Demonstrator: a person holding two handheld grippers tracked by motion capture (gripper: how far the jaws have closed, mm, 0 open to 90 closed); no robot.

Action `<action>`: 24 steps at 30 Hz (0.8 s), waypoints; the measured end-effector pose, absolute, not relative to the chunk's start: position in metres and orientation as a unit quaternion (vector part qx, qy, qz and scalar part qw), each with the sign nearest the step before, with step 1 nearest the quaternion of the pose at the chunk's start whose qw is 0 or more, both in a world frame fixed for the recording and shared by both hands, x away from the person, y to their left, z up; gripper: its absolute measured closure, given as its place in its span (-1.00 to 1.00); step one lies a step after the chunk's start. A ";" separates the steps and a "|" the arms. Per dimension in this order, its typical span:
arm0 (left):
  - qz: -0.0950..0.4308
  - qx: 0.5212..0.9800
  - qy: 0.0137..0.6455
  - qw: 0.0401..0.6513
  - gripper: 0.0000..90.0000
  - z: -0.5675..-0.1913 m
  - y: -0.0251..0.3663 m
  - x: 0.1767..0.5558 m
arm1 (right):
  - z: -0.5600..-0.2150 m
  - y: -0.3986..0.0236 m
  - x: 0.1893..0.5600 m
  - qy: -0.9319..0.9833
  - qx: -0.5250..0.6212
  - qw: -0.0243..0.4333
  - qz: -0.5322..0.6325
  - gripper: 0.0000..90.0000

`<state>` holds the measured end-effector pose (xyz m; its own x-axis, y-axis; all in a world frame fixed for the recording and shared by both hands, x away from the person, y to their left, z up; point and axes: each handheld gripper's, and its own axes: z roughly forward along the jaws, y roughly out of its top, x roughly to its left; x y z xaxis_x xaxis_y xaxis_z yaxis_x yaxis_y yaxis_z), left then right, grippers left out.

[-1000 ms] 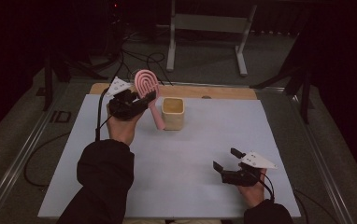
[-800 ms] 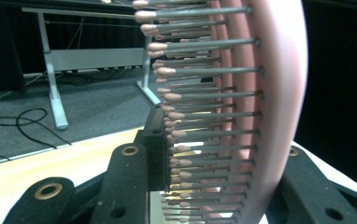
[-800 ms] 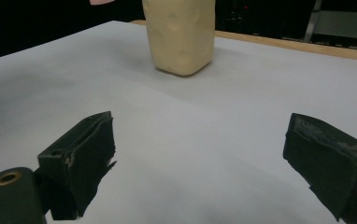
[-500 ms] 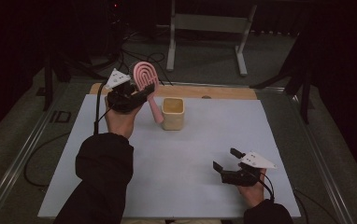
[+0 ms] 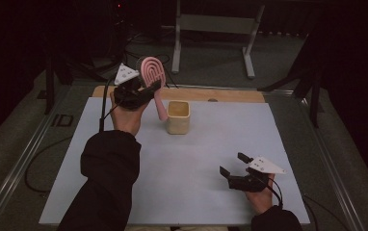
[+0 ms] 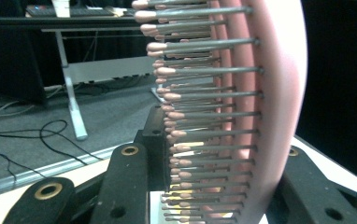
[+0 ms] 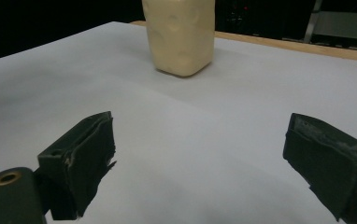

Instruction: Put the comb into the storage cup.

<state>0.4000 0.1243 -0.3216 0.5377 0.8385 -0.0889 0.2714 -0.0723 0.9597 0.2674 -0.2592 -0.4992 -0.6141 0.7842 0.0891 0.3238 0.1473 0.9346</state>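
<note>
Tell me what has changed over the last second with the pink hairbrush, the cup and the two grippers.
The left gripper, shut on the pink hairbrush, has lifted it higher, toward the table's far edge, its handle still angled down beside the cream cup. The cup and the right gripper, jaws open over the white table, stayed put.

pink hairbrush (image 5: 152,76) | lifted, head up, handle down | prob. just beside beige cup (image 5: 178,117)
</note>
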 end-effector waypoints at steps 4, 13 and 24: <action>0.261 0.680 0.413 0.547 0.44 -0.319 0.125 0.405 | -0.499 -0.259 0.267 0.725 0.382 0.216 0.531 -0.80; 0.266 0.666 0.425 0.552 0.44 -0.315 0.124 0.412 | -0.499 -0.259 0.268 0.725 0.383 0.217 0.530 -0.80; 0.270 0.662 0.425 0.555 0.44 -0.315 0.112 0.420 | -0.499 -0.260 0.268 0.724 0.382 0.217 0.532 -0.80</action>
<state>0.4199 0.1120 -0.3152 0.4929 0.8627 -0.1133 0.2629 -0.0235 0.9645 0.2677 -0.2599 -0.4989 -0.6141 0.7836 0.0935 0.3224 0.1409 0.9361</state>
